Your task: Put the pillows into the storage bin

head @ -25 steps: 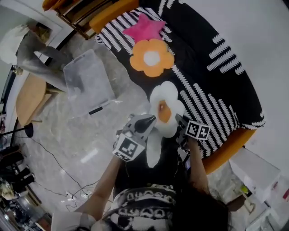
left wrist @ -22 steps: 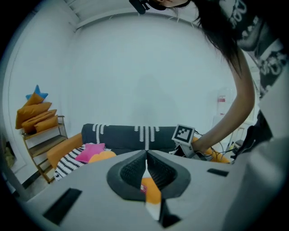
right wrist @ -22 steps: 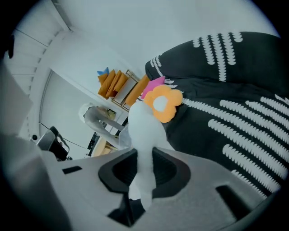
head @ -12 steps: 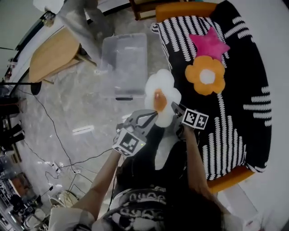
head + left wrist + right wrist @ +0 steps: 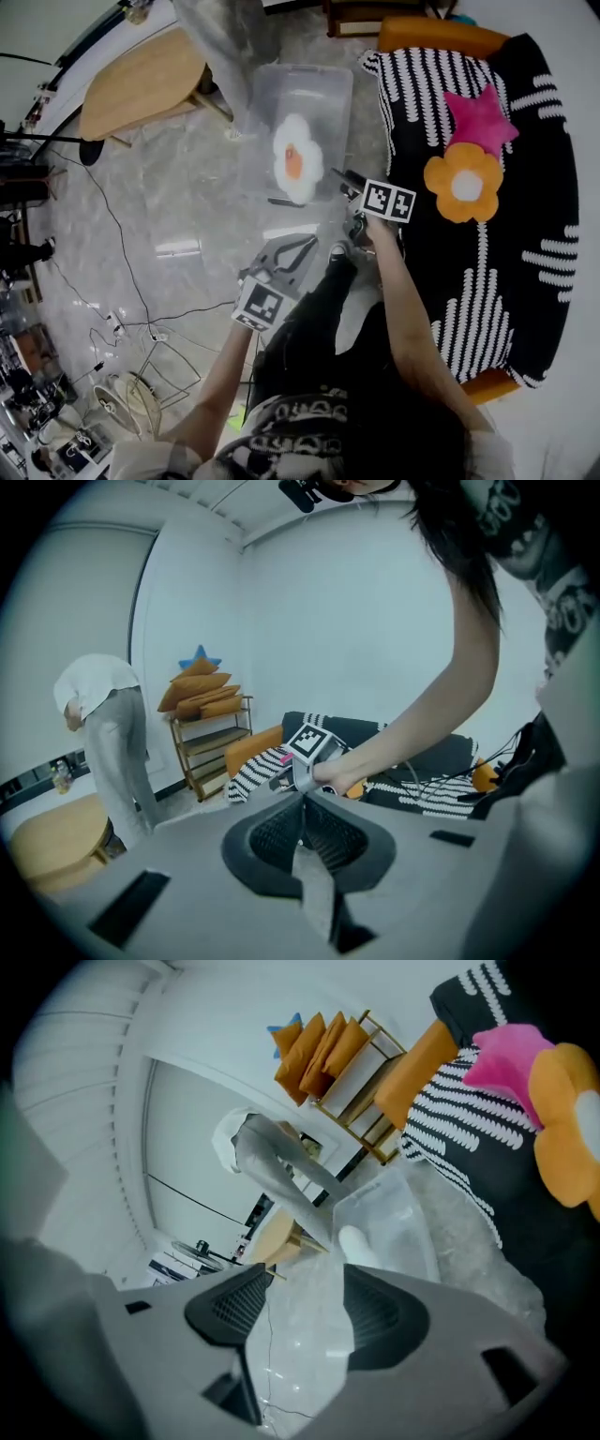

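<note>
The egg-shaped pillow (image 5: 293,159), white with an orange yolk, shows inside the outline of the clear storage bin (image 5: 323,84) and is free of both grippers. My right gripper (image 5: 343,180) is just right of the bin's near end. Its jaws have just been opening and stand open with nothing between them (image 5: 309,1283). Ahead of it the bin (image 5: 403,1213) holds the white pillow (image 5: 361,1241). My left gripper (image 5: 306,244) hangs lower over the floor, shut and empty (image 5: 302,803). A pink star pillow (image 5: 480,117) and an orange flower pillow (image 5: 464,183) lie on the sofa (image 5: 506,272).
A person (image 5: 225,37) stands by the bin's far left corner, next to a round wooden table (image 5: 141,80). A shelf with orange cushions (image 5: 202,691) stands against the wall. Cables (image 5: 141,309) trail over the marble floor at the left.
The egg pillow was held between the grippers and carried from the sofa toward the bin. Now it is let go inside the bin, and the right jaws have opened.
</note>
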Motion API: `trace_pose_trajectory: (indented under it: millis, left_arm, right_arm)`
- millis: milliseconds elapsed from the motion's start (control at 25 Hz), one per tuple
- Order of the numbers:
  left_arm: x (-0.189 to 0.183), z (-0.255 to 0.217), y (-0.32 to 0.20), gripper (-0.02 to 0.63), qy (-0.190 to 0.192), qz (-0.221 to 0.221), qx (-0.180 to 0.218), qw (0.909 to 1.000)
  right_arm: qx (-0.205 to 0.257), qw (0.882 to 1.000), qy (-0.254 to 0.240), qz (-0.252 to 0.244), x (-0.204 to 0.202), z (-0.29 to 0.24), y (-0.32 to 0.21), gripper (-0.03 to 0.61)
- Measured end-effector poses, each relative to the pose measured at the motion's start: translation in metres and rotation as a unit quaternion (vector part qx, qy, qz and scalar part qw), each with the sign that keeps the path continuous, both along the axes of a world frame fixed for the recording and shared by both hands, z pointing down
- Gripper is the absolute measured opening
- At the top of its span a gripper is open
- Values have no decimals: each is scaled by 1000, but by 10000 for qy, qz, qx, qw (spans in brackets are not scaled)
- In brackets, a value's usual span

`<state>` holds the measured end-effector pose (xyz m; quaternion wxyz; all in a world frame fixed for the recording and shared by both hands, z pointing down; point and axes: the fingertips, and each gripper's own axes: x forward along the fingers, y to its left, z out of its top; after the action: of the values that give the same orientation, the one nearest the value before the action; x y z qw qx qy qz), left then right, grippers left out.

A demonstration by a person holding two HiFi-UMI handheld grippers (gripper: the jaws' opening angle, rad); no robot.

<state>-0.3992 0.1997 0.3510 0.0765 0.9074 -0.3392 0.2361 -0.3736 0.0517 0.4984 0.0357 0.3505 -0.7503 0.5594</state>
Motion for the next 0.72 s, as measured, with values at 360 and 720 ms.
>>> trace_pose_trajectory:
  millis: [360, 720]
  left_arm:
    - [39, -5, -16, 5, 132, 694, -11, 9975]
    - [150, -20, -39, 5, 295, 1624, 140, 9862]
  right_arm:
    - [282, 9960, 828, -194, 51, -4, 33, 244]
    - [190, 9899, 1099, 876, 203, -12, 52, 241]
